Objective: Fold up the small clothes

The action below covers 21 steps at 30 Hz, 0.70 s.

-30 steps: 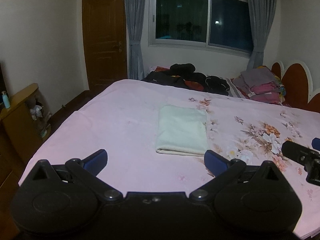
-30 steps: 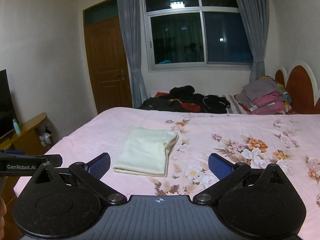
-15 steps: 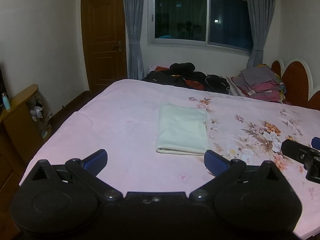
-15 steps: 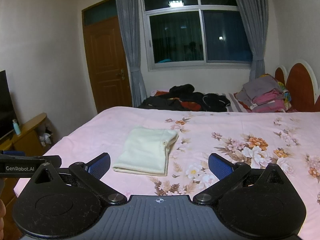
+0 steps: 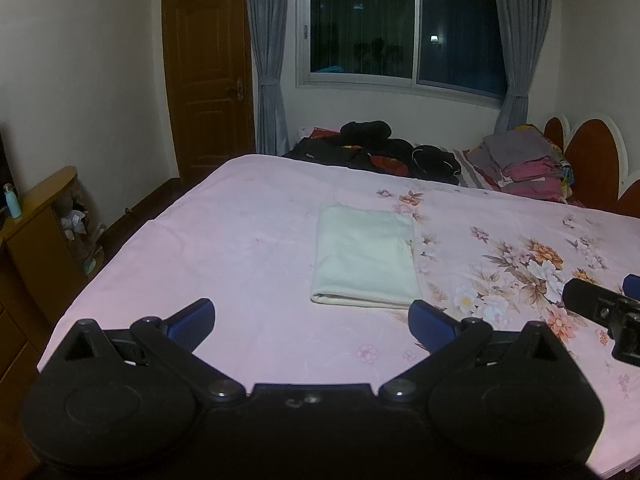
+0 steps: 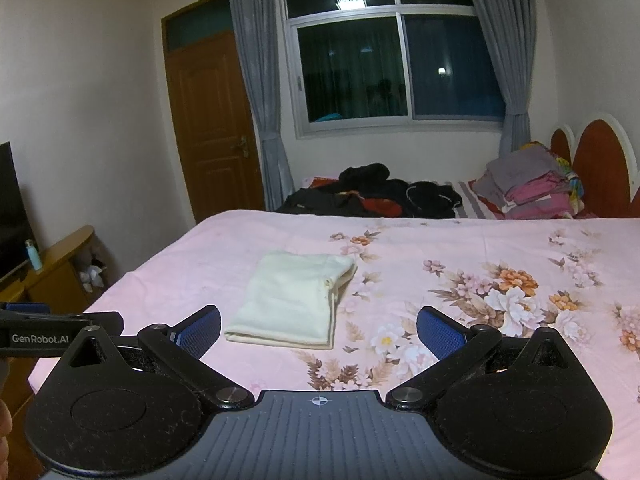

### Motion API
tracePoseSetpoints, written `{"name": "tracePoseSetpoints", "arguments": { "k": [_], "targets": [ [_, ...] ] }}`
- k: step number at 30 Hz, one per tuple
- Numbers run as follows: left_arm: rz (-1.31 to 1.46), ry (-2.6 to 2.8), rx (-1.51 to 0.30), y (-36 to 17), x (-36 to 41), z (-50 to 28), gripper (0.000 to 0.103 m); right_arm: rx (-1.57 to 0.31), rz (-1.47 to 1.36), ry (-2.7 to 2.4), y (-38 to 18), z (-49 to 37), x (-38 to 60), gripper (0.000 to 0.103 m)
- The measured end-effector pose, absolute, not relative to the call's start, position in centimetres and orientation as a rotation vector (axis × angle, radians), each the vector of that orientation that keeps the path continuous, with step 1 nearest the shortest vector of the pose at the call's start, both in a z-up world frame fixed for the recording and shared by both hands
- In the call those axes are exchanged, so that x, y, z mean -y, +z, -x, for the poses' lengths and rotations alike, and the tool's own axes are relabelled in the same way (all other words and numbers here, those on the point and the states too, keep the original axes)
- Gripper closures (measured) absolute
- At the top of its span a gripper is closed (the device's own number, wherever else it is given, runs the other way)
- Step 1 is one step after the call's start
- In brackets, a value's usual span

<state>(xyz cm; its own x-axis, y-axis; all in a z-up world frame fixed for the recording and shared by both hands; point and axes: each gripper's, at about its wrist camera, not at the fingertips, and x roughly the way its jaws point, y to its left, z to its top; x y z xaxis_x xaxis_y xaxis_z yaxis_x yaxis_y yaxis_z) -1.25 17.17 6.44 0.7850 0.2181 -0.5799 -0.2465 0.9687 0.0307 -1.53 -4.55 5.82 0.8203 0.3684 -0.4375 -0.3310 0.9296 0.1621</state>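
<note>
Left wrist view: left gripper point(image 5: 312, 326) spread wide, blue pads apart, nothing between them, held above the near part of the bed point(image 5: 240, 240). Folded cream cloth point(image 5: 365, 258) flat on the pink flowered sheet, ahead of the pads and a little toward the right pad, near edge close to that pad but not touching it in this view. At the right border, part of the right gripper point(image 5: 624, 300), black body with a bit of blue pad; from here alone, hard to tell its opening. Behind the bed, a pile of dark clothes point(image 5: 380, 150) under the window point(image 5: 400, 32), and a folded stack point(image 5: 524, 164) beside the headboard point(image 5: 592, 160).

Right wrist view: right gripper point(image 6: 320, 334) also released, pads wide apart and empty, above the near edge of the bed. Same cream cloth point(image 6: 294, 298) lying ahead, closer to the left pad, with layered edges on its right side. At the left border, the side of the left gripper point(image 6: 44, 330), with the lettering "GenRobot.AI". Wooden door point(image 6: 212, 120) on the left wall.
</note>
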Motion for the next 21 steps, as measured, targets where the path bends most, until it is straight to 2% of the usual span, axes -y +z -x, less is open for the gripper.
{"name": "tracePoseSetpoints", "arguments": {
  "k": [21],
  "targets": [
    [0.047, 0.251, -0.626, 6.24, -16.82, 0.98, 0.0, -0.488, -0.085, 0.369, 5.56, 1.22, 4.65, 0.0]
  ]
}}
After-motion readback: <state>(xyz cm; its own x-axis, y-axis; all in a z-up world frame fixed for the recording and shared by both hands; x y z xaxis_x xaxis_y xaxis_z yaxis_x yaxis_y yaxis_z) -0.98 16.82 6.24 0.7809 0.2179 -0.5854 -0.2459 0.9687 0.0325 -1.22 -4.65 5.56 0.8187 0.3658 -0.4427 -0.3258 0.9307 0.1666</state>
